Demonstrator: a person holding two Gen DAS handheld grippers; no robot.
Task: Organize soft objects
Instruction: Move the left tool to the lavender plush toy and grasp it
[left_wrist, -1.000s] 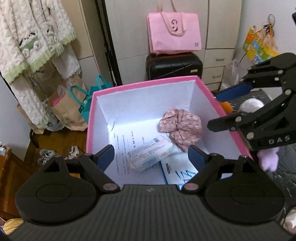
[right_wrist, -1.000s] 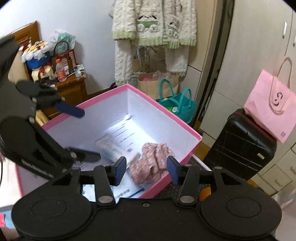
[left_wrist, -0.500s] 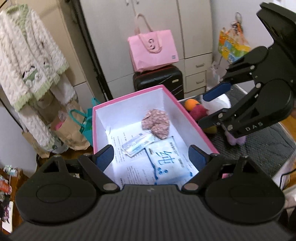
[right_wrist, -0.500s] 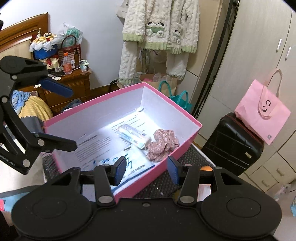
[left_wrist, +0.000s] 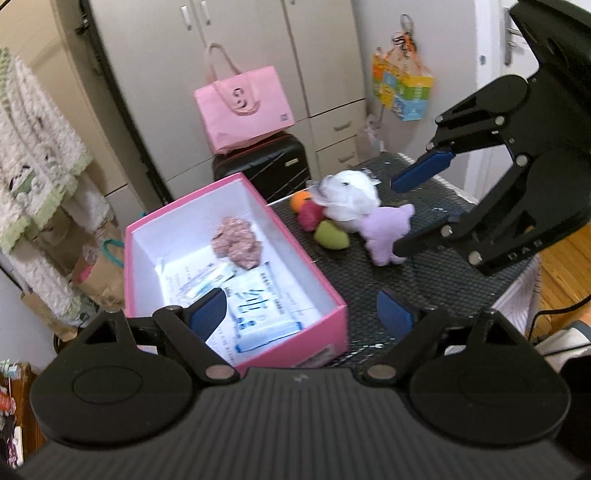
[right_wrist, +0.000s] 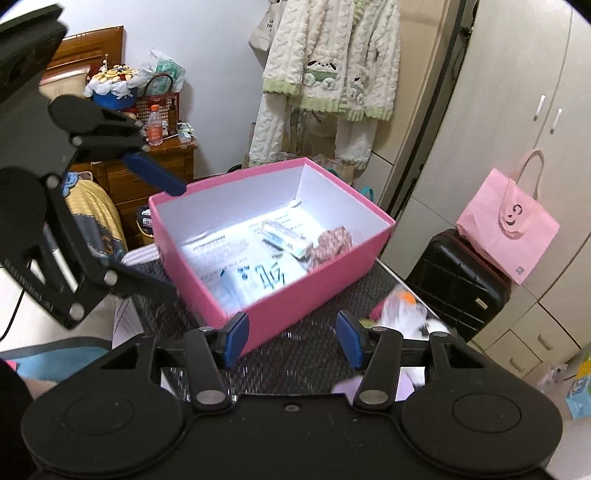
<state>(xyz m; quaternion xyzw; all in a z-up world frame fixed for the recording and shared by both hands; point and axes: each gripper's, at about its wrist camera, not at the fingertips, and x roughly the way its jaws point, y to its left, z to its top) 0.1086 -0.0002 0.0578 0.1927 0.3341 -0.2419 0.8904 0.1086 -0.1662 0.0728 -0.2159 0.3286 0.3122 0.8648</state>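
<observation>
Both grippers hang empty over the black mesh-topped table (left_wrist: 436, 280), fingers spread wide on each. Left gripper (left_wrist: 301, 308) sits nearest, straddling the near corner of the pink box (left_wrist: 295, 354); nothing between its blue pads. Right gripper (right_wrist: 291, 338) hovers over bare mat just beside the box's long side, also holding nothing; seen from the left wrist view its fingers point down toward the toy pile. In the box: a flat tissue pack (left_wrist: 258, 314) at the near end, a smaller wrapped pack (right_wrist: 286, 236) mid-floor on printed paper, and a crumpled floral fabric piece (left_wrist: 236, 243) toward the far end. Outside the box, on the mat just beside its long wall: a purple-and-white plush toy (left_wrist: 369, 218) lying on its side, touching a green ball (left_wrist: 330, 236), a red-pink one (left_wrist: 310, 216) and an orange one (left_wrist: 299, 201) behind it. Looks like the step in hand is the switch between items: some soft things boxed, next pick not yet started. Likely next target is the plush, closest to the right gripper. Calls for dropping the right fingers around the purple body, closing on it, then lifting over the pink wall. Risk: the balls touch it and may roll. Beyond the table: black suitcase (left_wrist: 266, 166) with pink tote (left_wrist: 243, 107) on top, wardrobe behind.
</observation>
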